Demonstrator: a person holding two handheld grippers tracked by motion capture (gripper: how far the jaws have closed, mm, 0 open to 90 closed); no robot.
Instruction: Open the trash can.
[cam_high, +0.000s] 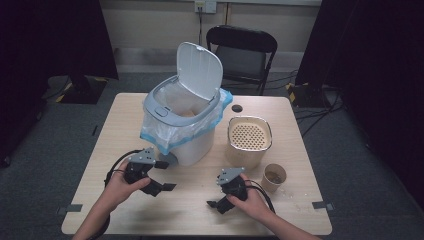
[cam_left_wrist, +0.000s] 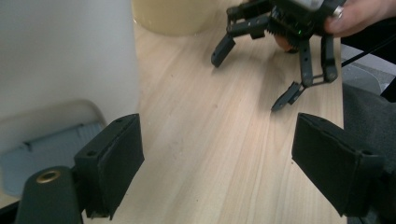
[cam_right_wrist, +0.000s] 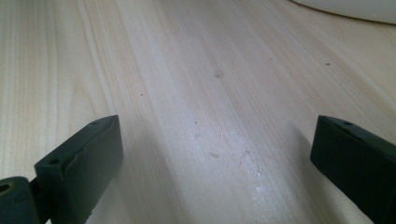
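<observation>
The bin (cam_high: 187, 142) is a rounded white plastic tub with a grey rim. Its smooth domed lid (cam_high: 200, 70) is tipped up, and a thin clear liner (cam_high: 155, 136) with a blue edge is bunched over the rim. It stands just beyond the left gripper (cam_high: 169, 175), whose upper jaw sits close to the grey pedal (cam_high: 168, 159) at the bin's foot. In the left gripper view the bin's pale wall (cam_left_wrist: 60, 56) rises beside one jaw. Both flat, matte black pads stand wide apart over bare wood, so the left gripper (cam_left_wrist: 217, 158) is open and holds nothing.

The right gripper (cam_high: 216, 191) lies well apart from the bin, across from the left one (its skeletal black linkage (cam_left_wrist: 250, 81) shows in the left gripper view). It is open too, its blocky pads (cam_right_wrist: 79, 163) spread over pale, fine-grained table (cam_right_wrist: 196, 70) with nothing between them.

Beyond the right gripper stands a beige, rounded-square tub (cam_high: 249, 145) with a perforated top. A small paper cup (cam_high: 274, 177) sits just to the gripper's outer side.
</observation>
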